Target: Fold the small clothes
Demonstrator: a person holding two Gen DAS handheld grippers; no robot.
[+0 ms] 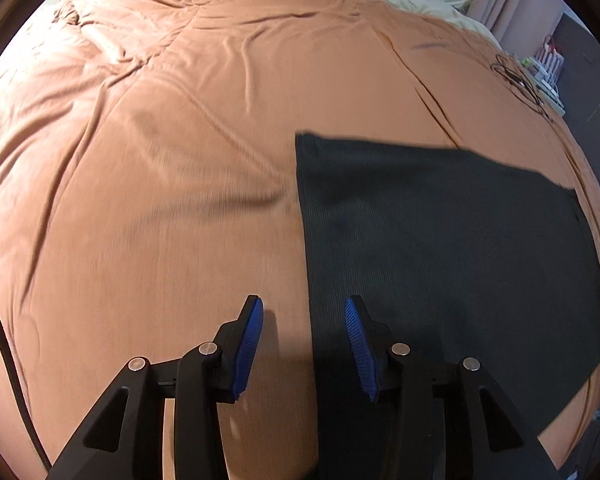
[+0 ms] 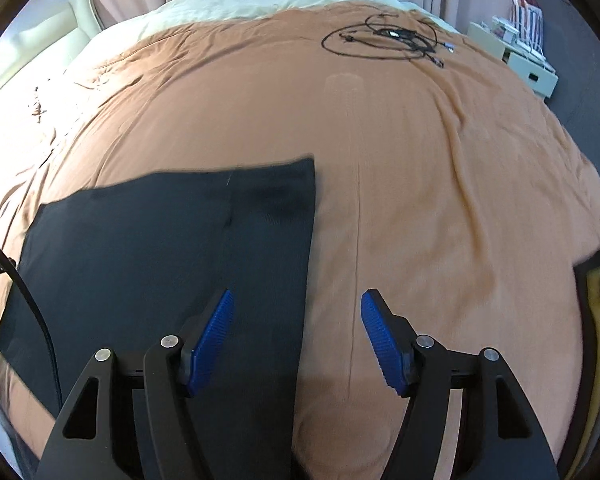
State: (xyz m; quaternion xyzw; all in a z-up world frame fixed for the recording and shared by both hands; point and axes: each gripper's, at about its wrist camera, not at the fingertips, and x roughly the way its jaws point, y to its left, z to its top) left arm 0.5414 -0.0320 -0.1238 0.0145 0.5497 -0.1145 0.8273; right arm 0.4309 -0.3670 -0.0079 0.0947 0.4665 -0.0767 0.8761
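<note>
Left wrist view: left gripper [image 1: 304, 306] over a bed spread with an orange-brown quilt [image 1: 160, 152], fingers [image 1: 252, 336] spread, nothing between the blue pads. Dark ribbed garment [image 1: 440, 248] lying flat on the quilt, folded into a broad rectangle, filling the lower right; left edge running just between the two fingers, right finger above the cloth, left finger above bare quilt. No contact visible. Far off at the right edge, tangled black cables [image 1: 520, 80] on the quilt, and beyond the bed a white box [image 1: 548, 80] with small items inside, too small to identify.

Right wrist view: right gripper [image 2: 296, 304] likewise spread wide and empty. Same dark garment [image 2: 160, 248] at lower left, right edge passing between the fingers [image 2: 384, 340]; left finger over cloth, right finger over quilt [image 2: 440, 180]. Black cables [image 2: 388, 40] coiled near the far end of the bed. Past the bed corner, white open-topped box [image 2: 534, 70] holding striped and pale items, unclear which. At the right rim, a dark container [image 2: 598, 300] with yellowish and grey fabric inside, blurred.
</note>
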